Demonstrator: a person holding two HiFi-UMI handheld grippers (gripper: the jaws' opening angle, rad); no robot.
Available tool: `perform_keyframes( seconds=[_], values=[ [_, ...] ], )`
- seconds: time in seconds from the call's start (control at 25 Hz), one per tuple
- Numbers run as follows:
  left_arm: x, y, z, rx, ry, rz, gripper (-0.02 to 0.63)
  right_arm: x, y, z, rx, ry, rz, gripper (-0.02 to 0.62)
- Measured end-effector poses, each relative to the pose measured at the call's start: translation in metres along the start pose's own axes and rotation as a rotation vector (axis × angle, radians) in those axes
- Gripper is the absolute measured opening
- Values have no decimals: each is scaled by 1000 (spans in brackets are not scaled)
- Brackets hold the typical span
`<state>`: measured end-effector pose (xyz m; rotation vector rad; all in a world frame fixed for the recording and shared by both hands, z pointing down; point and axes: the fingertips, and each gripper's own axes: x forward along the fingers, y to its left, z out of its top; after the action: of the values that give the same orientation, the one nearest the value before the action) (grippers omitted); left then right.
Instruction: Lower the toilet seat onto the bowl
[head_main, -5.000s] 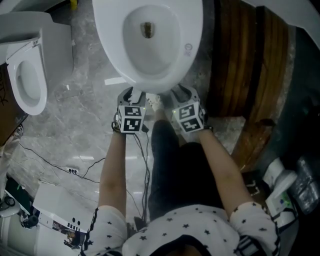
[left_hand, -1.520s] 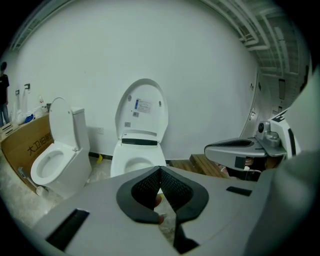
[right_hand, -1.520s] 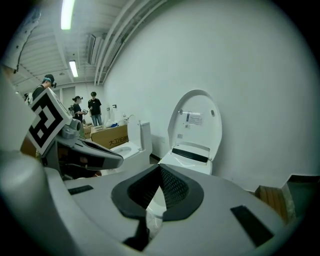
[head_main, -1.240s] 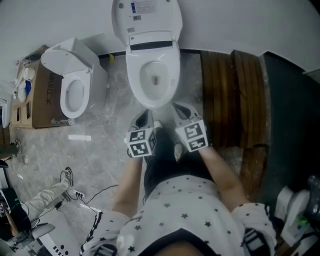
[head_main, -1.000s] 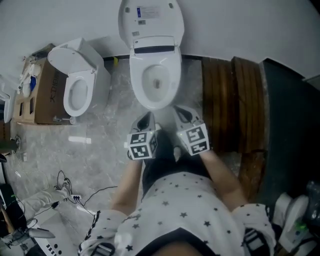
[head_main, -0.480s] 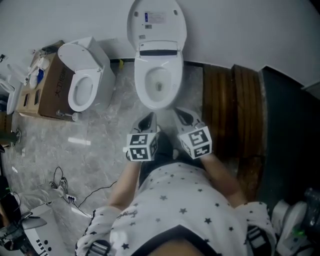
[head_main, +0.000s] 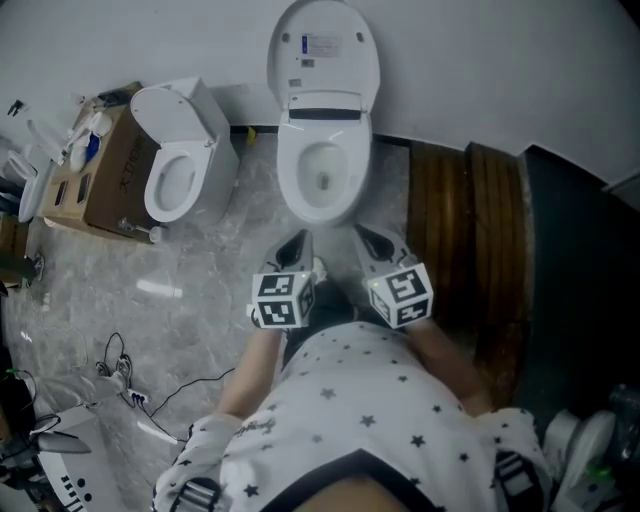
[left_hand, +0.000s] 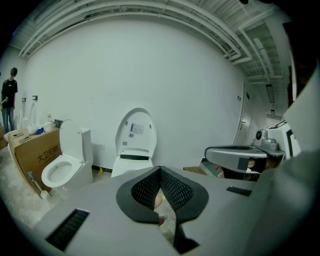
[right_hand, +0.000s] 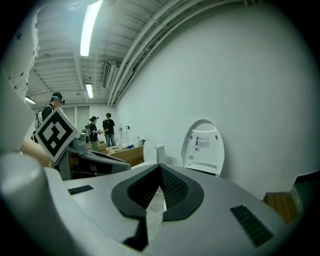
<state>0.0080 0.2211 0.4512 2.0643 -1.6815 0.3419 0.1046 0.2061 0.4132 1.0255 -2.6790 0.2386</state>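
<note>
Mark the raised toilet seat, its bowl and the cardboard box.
raised toilet seat (head_main: 325, 75): head view, upright inner face.
bowl (head_main: 322, 215): head view, front rim.
cardboard box (head_main: 115, 180): head view, printed side.

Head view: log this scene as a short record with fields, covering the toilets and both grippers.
bowl: centre, against the wall, uncovered
lid: raised, upright against the wall
seat: cannot be told apart from the lid
left gripper: shut, empty, short of the bowl, touching nothing
right gripper: shut, empty, short of the bowl, touching nothing
second toilet: left of the bowl, its lid up
box: left of the second toilet
planks: on the floor, right of the bowl
</note>
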Motion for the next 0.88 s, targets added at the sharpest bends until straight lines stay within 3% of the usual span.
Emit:
perform_keyframes(
  seconds=[0.88],
  values=[
    [-9, -19, -2, 30, -15, -14, -2, -21, -7, 7, 18, -39, -33, 6]
  ],
)
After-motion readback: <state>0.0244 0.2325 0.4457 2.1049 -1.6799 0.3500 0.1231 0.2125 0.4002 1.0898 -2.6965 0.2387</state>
